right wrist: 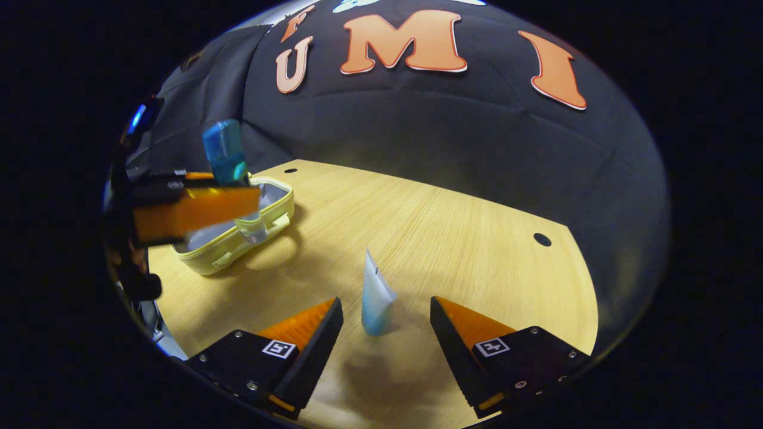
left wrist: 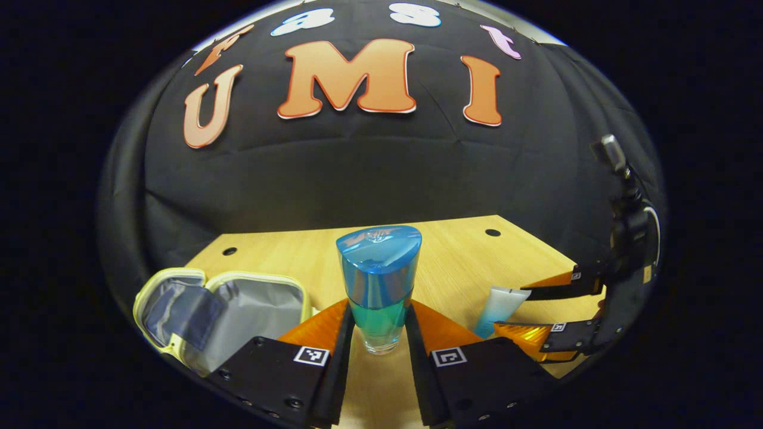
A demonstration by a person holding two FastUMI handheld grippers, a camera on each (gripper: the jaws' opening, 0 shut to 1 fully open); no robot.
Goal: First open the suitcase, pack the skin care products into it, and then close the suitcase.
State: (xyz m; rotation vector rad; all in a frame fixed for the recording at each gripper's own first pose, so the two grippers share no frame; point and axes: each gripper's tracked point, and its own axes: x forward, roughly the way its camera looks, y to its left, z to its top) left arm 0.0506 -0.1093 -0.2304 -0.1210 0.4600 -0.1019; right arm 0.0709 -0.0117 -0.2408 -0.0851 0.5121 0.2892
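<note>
Left hand-held gripper point(left wrist: 378, 333) clamped on blue bottle point(left wrist: 378, 286), right hand-held gripper point(right wrist: 386, 325) spread around tube point(right wrist: 375, 298)

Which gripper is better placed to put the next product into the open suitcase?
Left. The left gripper is shut on the blue bottle, lifted near the open suitcase. The right gripper has open jaws around the white tube, which stands on the table, not yet gripped.

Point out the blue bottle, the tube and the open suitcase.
blue bottle point(left wrist: 379, 280), left gripper view: its body, above the fingers.
tube point(right wrist: 375, 298), right gripper view: middle of its standing body.
suitcase point(left wrist: 262, 313), left gripper view: grey lining of the open half.
</note>
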